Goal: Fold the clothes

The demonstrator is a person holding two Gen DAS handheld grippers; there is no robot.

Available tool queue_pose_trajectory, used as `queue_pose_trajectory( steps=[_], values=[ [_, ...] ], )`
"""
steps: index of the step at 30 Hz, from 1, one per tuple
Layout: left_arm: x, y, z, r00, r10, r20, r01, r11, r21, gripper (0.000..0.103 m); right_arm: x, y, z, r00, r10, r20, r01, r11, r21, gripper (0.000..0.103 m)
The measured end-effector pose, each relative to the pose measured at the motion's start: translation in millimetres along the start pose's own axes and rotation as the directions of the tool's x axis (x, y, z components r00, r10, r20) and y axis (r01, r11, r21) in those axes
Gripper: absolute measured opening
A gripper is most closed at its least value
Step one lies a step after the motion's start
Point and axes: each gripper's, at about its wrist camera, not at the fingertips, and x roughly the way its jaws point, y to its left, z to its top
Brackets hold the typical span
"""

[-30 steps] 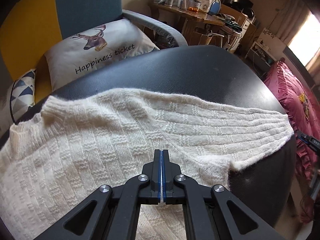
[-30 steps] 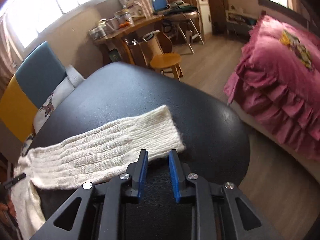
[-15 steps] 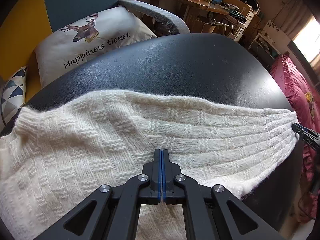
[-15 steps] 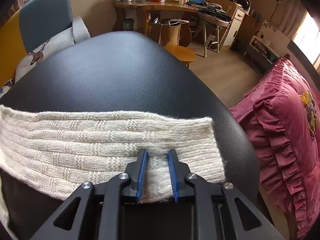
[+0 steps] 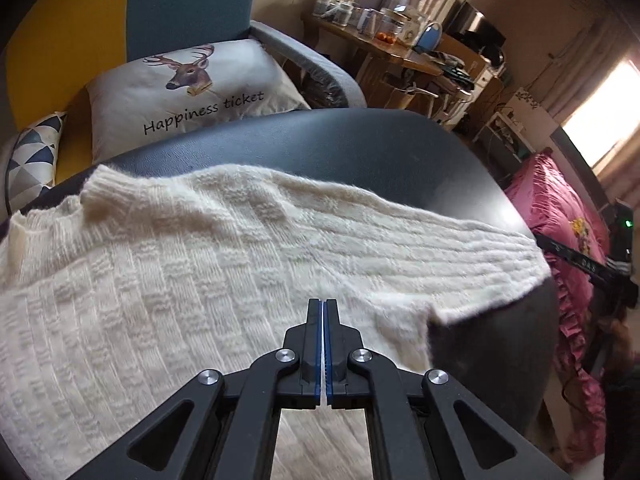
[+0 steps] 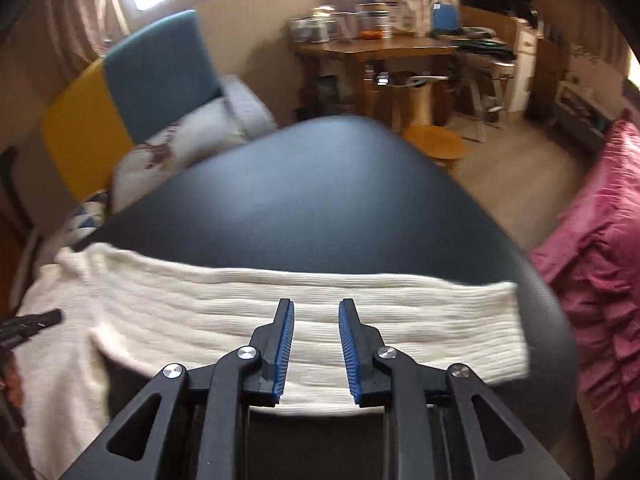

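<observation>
One sweater sleeve lies crosswise, cuff pointing right.

Reading "Happiness ticket" in black script across a white cushion, printed beneath a deer's head, and lying on the yellow and blue sofa. Showing no other legible words, labels or numbers anywhere in either view.
</observation>
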Motion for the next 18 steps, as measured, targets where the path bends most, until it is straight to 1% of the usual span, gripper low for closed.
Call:
queue_pose_trajectory(
  steps=[1,3,5,8,9,10,11,13,14,15,18],
  values=[
    [-4,-6,-10,1.0,-0.02,-0.003,0.02,1.0,0.018,0.001,4,21,1,0.998,0.058,-0.019,-0.058,0.998,-0.039,0.024],
    [-9,-20,-27,0.998,-0.059,-0.011,0.059,0.997,0.05,0.001,16,64,0,0.983,0.159,-0.088,-0.168,0.98,-0.105,0.024],
    [-11,-34,-43,0.995,-0.097,-0.018,0.098,0.992,0.076,0.001,31,103,-1,0.974,0.184,-0.136,-0.204,0.966,-0.159,0.024],
    [-11,-50,-60,0.989,-0.147,-0.027,0.149,0.985,0.092,0.001,58,140,5,0.96,0.209,-0.188,-0.245,0.95,-0.195,0.024],
    [-8,-53,-66,0.987,-0.154,-0.038,0.157,0.983,0.091,0.001,69,149,7,0.957,0.205,-0.205,-0.247,0.947,-0.206,0.024],
    [-4,-55,-71,0.986,-0.159,-0.05,0.163,0.982,0.09,0.001,81,156,6,0.96,0.173,-0.221,-0.222,0.949,-0.224,0.024],
    [1,-56,-77,0.985,-0.156,-0.067,0.161,0.983,0.086,0.001,95,163,7,0.964,0.114,-0.241,-0.175,0.953,-0.247,0.024],
    [14,-55,-88,0.982,-0.152,-0.111,0.159,0.985,0.066,0.001,124,170,7,0.956,0.018,-0.293,-0.108,0.95,-0.291,0.021],
    [16,-53,-92,0.98,-0.162,-0.114,0.168,0.985,0.049,0.001,133,171,7,0.955,-0.015,-0.297,-0.08,0.949,-0.306,0.019],
    [18,-52,-97,0.979,-0.173,-0.11,0.178,0.983,0.033,0.001,140,171,8,0.954,-0.041,-0.297,-0.057,0.948,-0.314,0.019],
    [21,-42,-101,0.968,-0.23,-0.099,0.227,0.973,-0.043,0.001,146,169,14,0.955,-0.052,-0.293,-0.038,0.956,-0.292,0.019]
  ],
)
